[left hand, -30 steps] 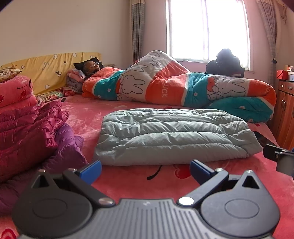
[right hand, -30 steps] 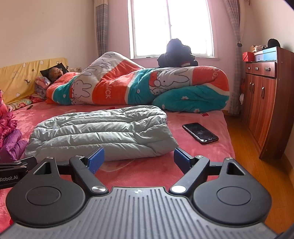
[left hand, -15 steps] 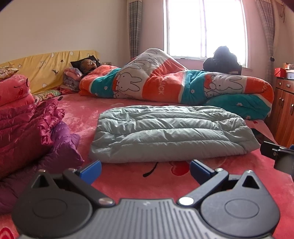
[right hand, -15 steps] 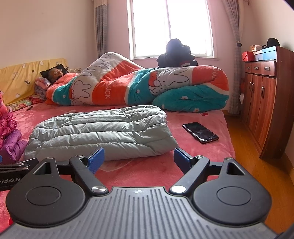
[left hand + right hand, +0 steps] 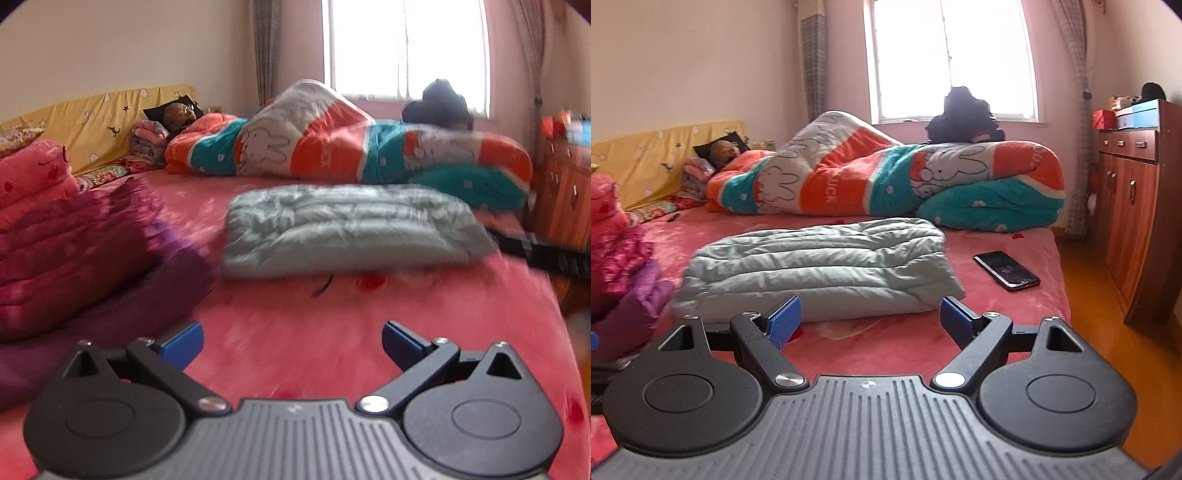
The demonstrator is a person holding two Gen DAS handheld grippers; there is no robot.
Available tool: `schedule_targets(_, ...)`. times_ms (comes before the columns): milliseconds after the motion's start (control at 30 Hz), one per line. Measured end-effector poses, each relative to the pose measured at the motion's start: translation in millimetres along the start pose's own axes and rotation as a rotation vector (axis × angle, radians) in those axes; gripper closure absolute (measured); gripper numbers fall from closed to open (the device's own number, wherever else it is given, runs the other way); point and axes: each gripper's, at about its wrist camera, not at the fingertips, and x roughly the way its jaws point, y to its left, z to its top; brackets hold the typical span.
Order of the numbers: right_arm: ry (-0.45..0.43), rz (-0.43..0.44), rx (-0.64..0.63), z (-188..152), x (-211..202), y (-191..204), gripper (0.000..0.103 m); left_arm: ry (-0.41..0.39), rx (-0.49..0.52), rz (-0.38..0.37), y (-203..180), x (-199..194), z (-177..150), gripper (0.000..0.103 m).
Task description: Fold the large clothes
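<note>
Presently, findings by view.

Left wrist view, claw: the left gripper (image 5: pixel 291 341) stands wide, nothing between its blue pads (image 5: pixel 183 341).
Left wrist view, garment: the grey-green quilted coat (image 5: pixel 351 229) lies folded into a flat bundle on the pink bedspread (image 5: pixel 295 310), well apart from the pads.
Left wrist view, change: against the frames of a second ago the coat sits higher and smaller, more bedspread shows before the pads, and the picture has gone smeared; the gripper is drawing back while moving.
Left wrist view, meaning: judged, this fold is finished and the coat released.
Left wrist view, neighbours: a magenta and purple pile of padded garments (image 5: pixel 81 243) sits left of the coat; the next piece probably comes from there.
Left wrist view, obscured: blur hides the coat's seams; the dark bar at the right edge is likely the other gripper, not certain.

Right wrist view, claw: the right gripper (image 5: pixel 871 317) is likewise spread wide and empty.
Right wrist view, garment: the coat (image 5: pixel 820 266) lies just beyond the pads, not touched.
Right wrist view, change: framing is nearly as before, coat shape unaltered.
Right wrist view, neighbours: a phone (image 5: pixel 1006 268) lies right of the coat.
Right wrist view, obscured: the pile is cut off at the left edge; the coat's far side cannot be seen.
</note>
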Motion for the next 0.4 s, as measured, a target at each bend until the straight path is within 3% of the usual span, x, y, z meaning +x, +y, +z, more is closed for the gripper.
schedule_targets(100,0.014,0.044,0.014,-2.4,-23.2,2.4,0.000,0.074,0.056,0.027,16.5,-51.8,-19.3,0.001)
schedule_targets(200,0.027,0.079,0.023,-11.6,-53.6,7.6,0.000,0.132,0.044,0.037,31.5,-96.2,-41.2,0.001)
schedule_targets(300,0.052,0.107,0.002,-27.6,-82.5,17.7,0.000,0.168,-0.036,0.050,44.2,-125.3,-73.8,0.001)
schedule_targets(400,0.108,0.139,-0.032,-57.5,-110.4,32.6,0.000,0.209,-0.128,0.085,52.6,-124.8,-111.9,0.001)
